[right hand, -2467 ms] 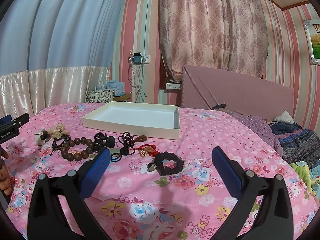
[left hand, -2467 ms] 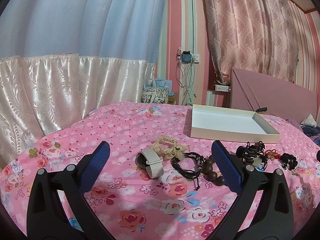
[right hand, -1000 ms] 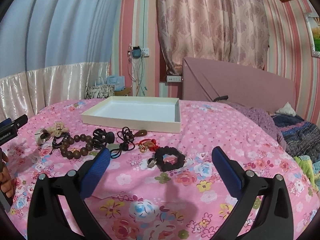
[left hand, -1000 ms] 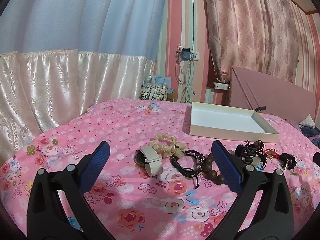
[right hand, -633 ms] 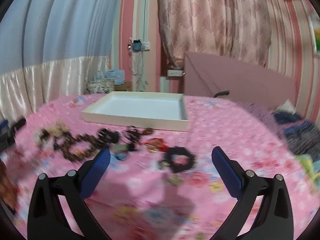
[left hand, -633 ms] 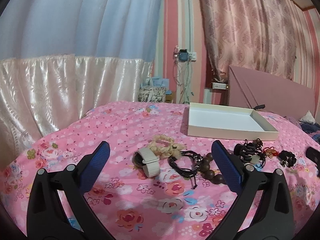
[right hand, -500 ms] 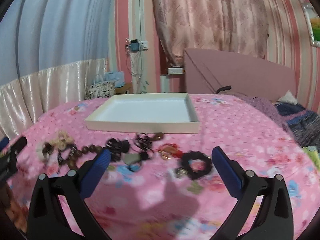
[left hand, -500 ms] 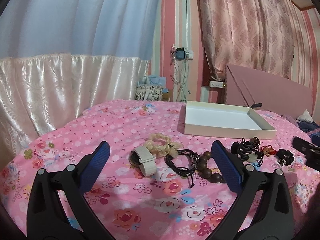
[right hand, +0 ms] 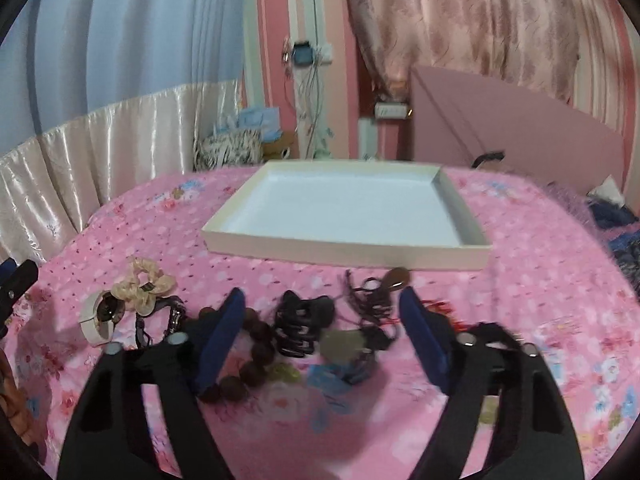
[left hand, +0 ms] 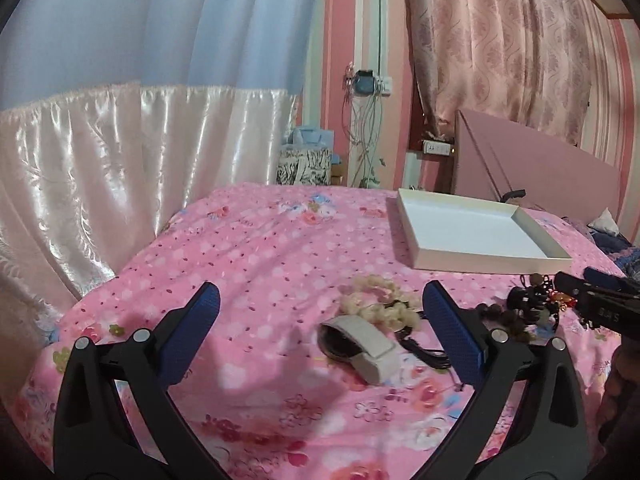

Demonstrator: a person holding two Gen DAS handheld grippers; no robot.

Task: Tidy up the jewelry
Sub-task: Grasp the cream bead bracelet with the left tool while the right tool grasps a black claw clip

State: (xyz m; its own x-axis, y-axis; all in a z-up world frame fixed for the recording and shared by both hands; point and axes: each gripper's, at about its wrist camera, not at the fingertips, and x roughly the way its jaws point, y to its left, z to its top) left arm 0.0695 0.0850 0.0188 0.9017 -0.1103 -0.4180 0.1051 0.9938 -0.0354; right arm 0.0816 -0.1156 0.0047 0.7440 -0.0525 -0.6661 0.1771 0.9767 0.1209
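Two grippers: left gripper (left hand: pixel 320 316) wide open, empty; right gripper (right hand: pixel 322 320) closing, nothing gripped.
Surface: pink floral bedspread (right hand: pixel 540 280).
Jewelry: black claw clip (right hand: pixel 302 322), wooden bead bracelet (right hand: pixel 248 360), cream scrunchie (right hand: pixel 142 282) clustered before the white tray (right hand: pixel 344 250).
Room: striped walls, pink curtain (left hand: pixel 500 40).

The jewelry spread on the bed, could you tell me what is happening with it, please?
A person holds a gripper in each hand over the bed. The right gripper is closing around the black claw clip, not yet gripping. The left gripper hovers open above the white-strapped watch. The white tray holds nothing.
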